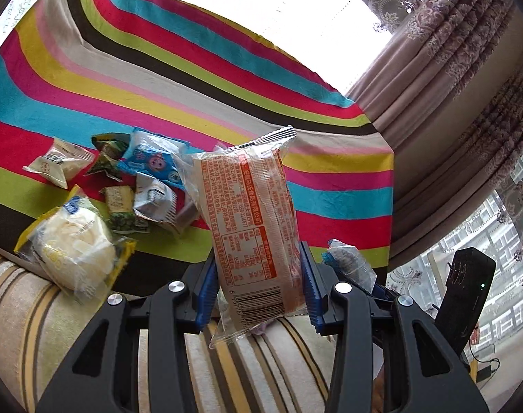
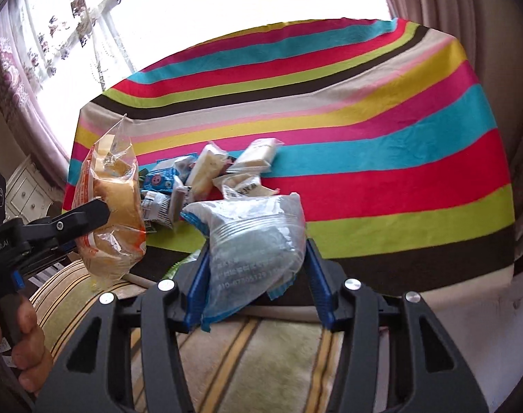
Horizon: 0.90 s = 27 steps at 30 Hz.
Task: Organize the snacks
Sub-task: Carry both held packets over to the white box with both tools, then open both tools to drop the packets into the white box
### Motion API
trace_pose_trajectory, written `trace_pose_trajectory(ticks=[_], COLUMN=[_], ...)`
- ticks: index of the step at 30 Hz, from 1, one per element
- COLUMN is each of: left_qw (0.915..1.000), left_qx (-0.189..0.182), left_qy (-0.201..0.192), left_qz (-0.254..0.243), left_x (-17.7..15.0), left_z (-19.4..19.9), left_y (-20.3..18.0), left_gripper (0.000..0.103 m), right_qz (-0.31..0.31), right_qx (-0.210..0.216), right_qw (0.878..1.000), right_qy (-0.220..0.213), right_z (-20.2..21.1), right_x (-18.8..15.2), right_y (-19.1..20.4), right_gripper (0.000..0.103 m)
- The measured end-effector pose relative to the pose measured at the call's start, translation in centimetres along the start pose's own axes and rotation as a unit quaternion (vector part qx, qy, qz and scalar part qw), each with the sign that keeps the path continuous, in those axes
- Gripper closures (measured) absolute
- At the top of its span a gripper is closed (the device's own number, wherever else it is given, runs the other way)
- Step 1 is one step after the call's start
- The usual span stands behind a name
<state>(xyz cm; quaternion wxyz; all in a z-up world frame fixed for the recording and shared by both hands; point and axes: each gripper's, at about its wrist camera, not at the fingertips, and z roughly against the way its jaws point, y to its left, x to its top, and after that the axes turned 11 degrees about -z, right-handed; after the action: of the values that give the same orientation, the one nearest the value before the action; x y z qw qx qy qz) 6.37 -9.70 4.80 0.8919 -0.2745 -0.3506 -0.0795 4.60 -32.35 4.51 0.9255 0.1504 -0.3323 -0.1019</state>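
My left gripper (image 1: 258, 285) is shut on an orange-printed clear bread packet (image 1: 251, 220), held upright above the striped cushion; the packet also shows in the right wrist view (image 2: 113, 206). My right gripper (image 2: 254, 278) is shut on a blue-edged clear snack bag (image 2: 258, 237), which shows beside the left gripper in the left wrist view (image 1: 350, 261). A pile of small snack packets (image 1: 141, 179) lies on the rainbow-striped cloth (image 1: 192, 86), ahead of both grippers; it shows in the right wrist view too (image 2: 213, 172). A wrapped white bun (image 1: 75, 244) lies at the cloth's near edge.
A beige striped cushion (image 2: 261, 361) lies under both grippers. Curtains (image 1: 450, 86) and windows stand behind the table. A black device (image 1: 467, 292) is at the right in the left wrist view. A white drawer cabinet (image 2: 31, 186) stands at far left.
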Motion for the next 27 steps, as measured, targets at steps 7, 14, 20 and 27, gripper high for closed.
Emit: trace_pose_trajectory(ticks=[7, 14, 20, 27], left_qw=[0.9947, 0.9793, 0.9686, 0.9641], left_qx=[-0.078, -0.140, -0.162, -0.175], left_qy=[0.058, 0.136, 0.177, 0.189], left_qz=[-0.032, -0.055, -0.064, -0.062], left_x=[-1.6, -4.0, -5.2, -5.6], left_z=[-3.4, -8.6, -11.9, -12.8], left_y=[-6.2, -11.8, -14.5, -15.1], left_gripper=[0.063, 0.063, 0.062, 0.049], right_qz=[-0.076, -0.137, -0.168, -0.179], right_qx=[-0.084, -0.142, -0.180, -0.212], right_qw=[0.994, 0.980, 0.969, 0.961], right_qy=[0.001, 0.011, 0.010, -0.001], right_z=[2.4, 3.6, 4.5, 5.5], right_x=[-2.2, -5.0, -6.1, -6.3], right_y=[-7.5, -13.6, -16.4, -17.3], right_gripper=[0.052, 0.051, 0.050, 0.046])
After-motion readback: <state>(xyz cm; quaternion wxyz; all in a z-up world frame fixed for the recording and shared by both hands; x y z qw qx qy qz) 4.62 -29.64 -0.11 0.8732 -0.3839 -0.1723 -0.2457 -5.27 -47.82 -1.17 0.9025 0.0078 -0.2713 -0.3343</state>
